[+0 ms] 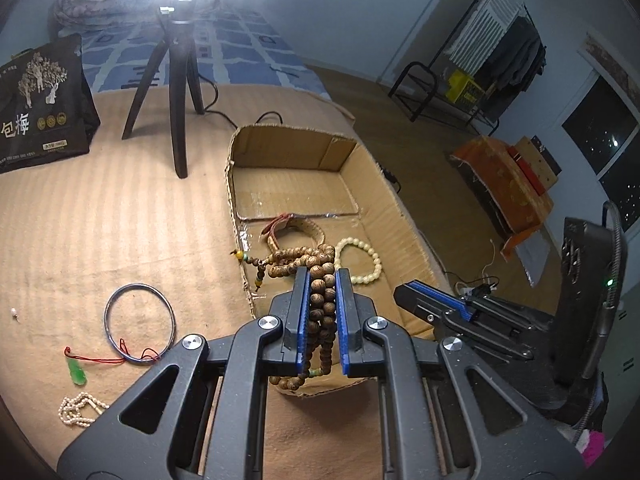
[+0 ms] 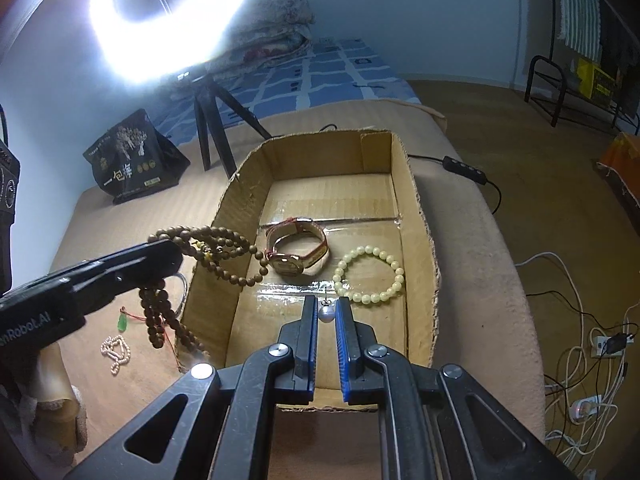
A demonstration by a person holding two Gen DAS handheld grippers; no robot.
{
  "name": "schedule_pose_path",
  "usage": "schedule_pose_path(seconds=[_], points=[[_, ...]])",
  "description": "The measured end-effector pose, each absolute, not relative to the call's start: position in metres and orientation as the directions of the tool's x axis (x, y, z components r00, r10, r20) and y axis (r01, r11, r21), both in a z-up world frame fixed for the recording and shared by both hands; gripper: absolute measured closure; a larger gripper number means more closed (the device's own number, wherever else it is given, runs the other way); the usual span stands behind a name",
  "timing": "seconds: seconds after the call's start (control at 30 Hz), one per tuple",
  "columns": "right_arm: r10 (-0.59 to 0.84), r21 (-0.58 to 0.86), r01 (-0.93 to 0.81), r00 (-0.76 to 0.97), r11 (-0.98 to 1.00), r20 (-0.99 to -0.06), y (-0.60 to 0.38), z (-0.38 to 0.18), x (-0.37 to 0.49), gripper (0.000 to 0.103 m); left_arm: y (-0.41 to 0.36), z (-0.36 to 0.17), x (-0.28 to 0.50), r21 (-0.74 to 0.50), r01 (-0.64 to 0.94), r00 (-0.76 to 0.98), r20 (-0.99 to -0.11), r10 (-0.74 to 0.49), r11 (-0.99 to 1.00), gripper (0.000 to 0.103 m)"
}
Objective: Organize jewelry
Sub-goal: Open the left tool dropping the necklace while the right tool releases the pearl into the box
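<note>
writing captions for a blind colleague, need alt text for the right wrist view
The right claw pinches a small pearl earring over a cardboard box holding a watch and a pale bead bracelet. At left, the left claw holds wooden prayer beads above the box's edge.

The wooden bead strand (image 1: 320, 304) is brown with a mottled grain, carrying one yellow and one green bead. The cardboard box (image 2: 416, 216) is plain tan. Inside it, the bead bracelet (image 2: 370, 274) is pale cream-yellow, and the watch (image 2: 298, 250) has a beige strap edged in red. The pendant (image 1: 77, 372) is bright green on a red cord. The gripper pads (image 1: 343, 312) are blue on black. The bedsheet (image 1: 248, 52) is blue with a white grid.
</note>
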State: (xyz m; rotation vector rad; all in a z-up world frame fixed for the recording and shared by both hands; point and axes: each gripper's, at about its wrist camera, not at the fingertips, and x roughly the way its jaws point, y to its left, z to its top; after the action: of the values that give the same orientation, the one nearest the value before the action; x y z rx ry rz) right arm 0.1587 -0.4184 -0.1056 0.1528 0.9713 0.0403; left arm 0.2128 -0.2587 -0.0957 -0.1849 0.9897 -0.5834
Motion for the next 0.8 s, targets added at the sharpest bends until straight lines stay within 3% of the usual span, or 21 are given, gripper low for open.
schedule_pose_path(seconds=[0.3, 0.47, 0.63, 0.8], points=[[0.122, 0.172, 0.040, 0.553, 0.984, -0.824, -0.4198, -0.1109, 0.1615, 0.095, -0.2646, -0.1034, 0.2140, -0.396, 0.391, 0.389, -0.747, -0.539, 0.831, 0.093], [0.127, 0.189, 0.056, 0.556, 0.980, -0.821, -0.4228, -0.1102, 0.1607, 0.076, -0.2649, -0.1035, 0.2154, -0.395, 0.397, 0.385, -0.748, -0.541, 0.829, 0.093], [0.114, 0.187, 0.074, 0.563, 0.980, -0.819, -0.4253, -0.1079, 0.1588, 0.072, -0.2637, -0.1029, 0.2151, -0.380, 0.396, 0.390, -0.755, -0.528, 0.836, 0.093], [0.096, 0.167, 0.072, 0.570, 0.983, -0.816, -0.4230, -0.1044, 0.1563, 0.060, -0.2587, -0.0999, 0.2133, -0.365, 0.395, 0.406, -0.754, -0.516, 0.843, 0.092]])
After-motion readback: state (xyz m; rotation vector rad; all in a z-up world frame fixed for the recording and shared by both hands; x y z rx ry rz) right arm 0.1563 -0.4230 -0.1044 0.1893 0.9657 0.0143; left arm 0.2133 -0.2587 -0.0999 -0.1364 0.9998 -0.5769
